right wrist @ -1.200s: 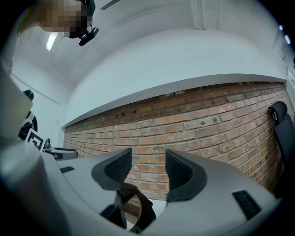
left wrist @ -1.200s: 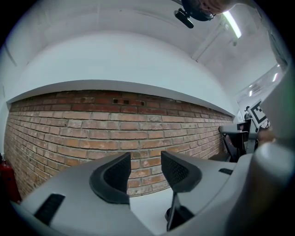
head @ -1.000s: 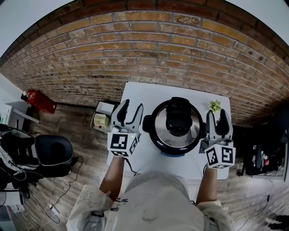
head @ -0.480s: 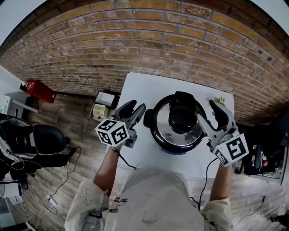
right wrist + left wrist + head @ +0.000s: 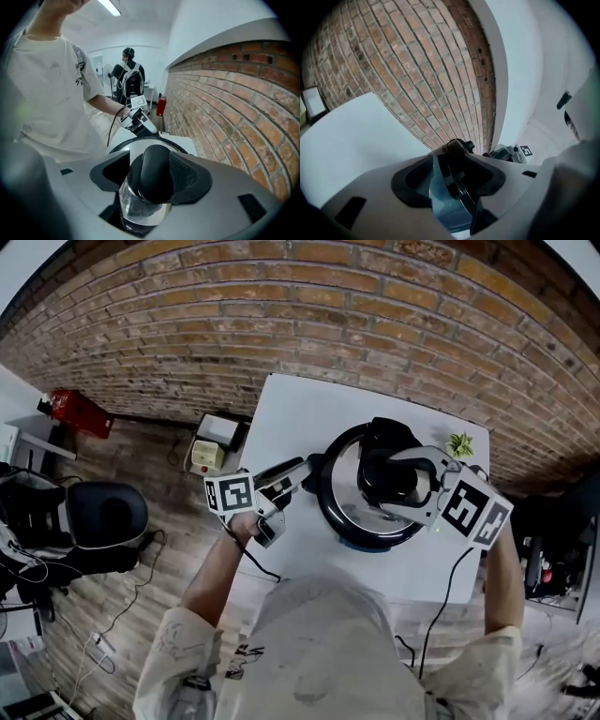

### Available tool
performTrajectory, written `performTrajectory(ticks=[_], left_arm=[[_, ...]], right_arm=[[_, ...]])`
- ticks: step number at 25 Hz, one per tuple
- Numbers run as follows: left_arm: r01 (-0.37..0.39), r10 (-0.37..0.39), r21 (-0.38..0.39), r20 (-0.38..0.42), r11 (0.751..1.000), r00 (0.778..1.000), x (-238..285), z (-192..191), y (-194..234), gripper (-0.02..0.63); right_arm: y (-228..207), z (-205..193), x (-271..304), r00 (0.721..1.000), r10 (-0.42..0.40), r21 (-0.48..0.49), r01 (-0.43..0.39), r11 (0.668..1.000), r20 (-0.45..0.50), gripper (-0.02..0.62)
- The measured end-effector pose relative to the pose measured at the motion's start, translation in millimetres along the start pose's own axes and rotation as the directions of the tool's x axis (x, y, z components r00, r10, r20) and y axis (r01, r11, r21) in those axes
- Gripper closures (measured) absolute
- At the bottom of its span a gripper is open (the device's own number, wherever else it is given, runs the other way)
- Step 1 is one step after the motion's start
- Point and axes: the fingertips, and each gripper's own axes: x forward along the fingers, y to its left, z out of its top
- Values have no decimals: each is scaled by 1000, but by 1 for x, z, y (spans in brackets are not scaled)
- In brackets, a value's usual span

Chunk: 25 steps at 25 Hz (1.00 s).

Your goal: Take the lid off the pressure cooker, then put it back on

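My right gripper (image 5: 392, 480) straddles the black handle (image 5: 157, 174) on the lid (image 5: 345, 502) — its jaws have just been opening and stand apart, not clamped. My left gripper (image 5: 292, 476) lies level, jaws apart round the side handle (image 5: 458, 157) of the pressure cooker (image 5: 330, 517) — lidded, on the white worktop (image 5: 300, 418).

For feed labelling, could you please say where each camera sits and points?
Head view: head-mounted, steeply down on the pressure cooker; forearms, left claw, right claw.
Left gripper view: on that claw, facing the cooker's side between its jaws.
Right gripper view: on that claw; jaws, just opening, straddle the lid handle; torso beyond.
All share the cooker.
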Motion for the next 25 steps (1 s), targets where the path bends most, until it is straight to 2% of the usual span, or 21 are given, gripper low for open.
performTrajectory(ticks=[4,6,8,10,11,14,21,25], left_arm=[[75,-71,-116,36,990,997,6,-7,2,387],[117,-108,-175,64,978,992,10,-10,-3,388],[159,-138,-242,99,957,985,13,-12,-9,396],[168,-137,-275,129,947,982,14,-13,-7,419],[165,-129,-288,141,943,982,14,-13,-5,482],[189,-133,-340,180,921,975,14,-12,-3,518],[197,-134,-358,193,913,972,14,-13,-3,526],[199,-133,-358,201,912,971,15,-12,-4,526]], right_arm=[[-9,-7,11,989,69,-10,-71,997,-128,305],[-13,-12,15,975,92,-3,-95,995,-202,278],[-11,-23,21,942,137,17,-139,990,-305,270],[-8,-36,30,898,191,41,-191,981,-397,260],[-8,-39,33,884,211,49,-210,976,-418,273],[-10,-39,34,867,218,47,-221,974,-448,268],[-1,-39,32,830,242,28,-264,964,-502,265],[-6,-38,34,847,233,23,-253,967,-478,267]])
